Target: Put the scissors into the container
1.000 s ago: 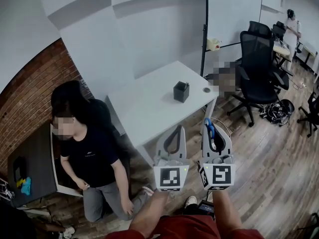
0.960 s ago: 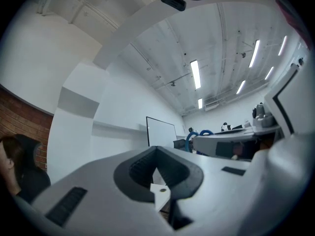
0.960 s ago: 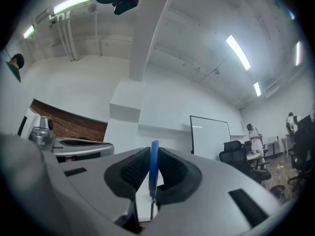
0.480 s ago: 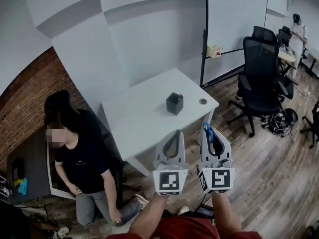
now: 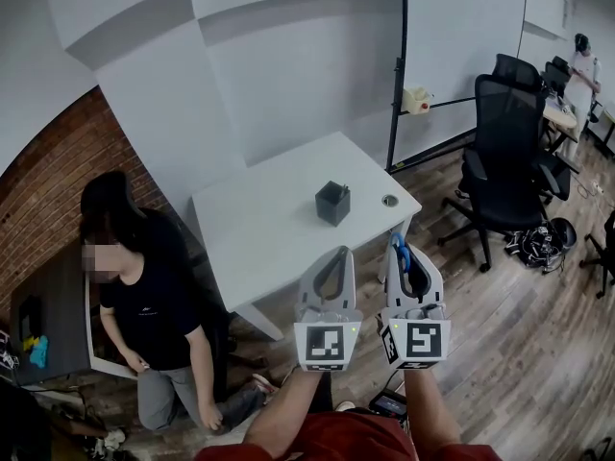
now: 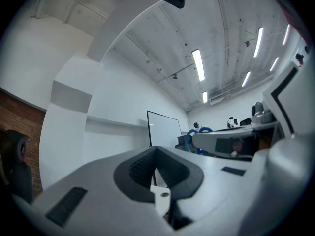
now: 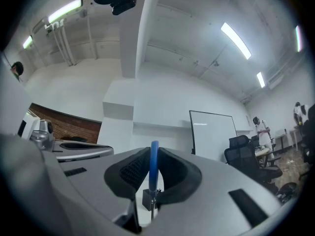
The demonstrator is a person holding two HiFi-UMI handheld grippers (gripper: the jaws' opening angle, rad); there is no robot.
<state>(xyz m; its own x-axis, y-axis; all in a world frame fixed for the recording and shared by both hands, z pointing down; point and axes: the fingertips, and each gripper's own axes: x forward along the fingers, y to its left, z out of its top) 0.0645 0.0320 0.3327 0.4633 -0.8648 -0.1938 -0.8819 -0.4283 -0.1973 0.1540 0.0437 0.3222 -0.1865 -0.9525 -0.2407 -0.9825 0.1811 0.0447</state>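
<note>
Right gripper (image 5: 411, 250) clamped on blue-handled scissors (image 7: 154, 166), held in the air near the white tabletop (image 5: 269, 229) edge, left gripper (image 5: 333, 257) pressed together, empty, alongside, dark container (image 5: 332, 203) stood mid-tabletop

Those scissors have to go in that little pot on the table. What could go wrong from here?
The right gripper pinches the scissors by a thin blue handle, so they might swing or slip out. The container is small and stands free on the table; a poorly aimed drop could miss or tip it. A person crouches close by.
</note>
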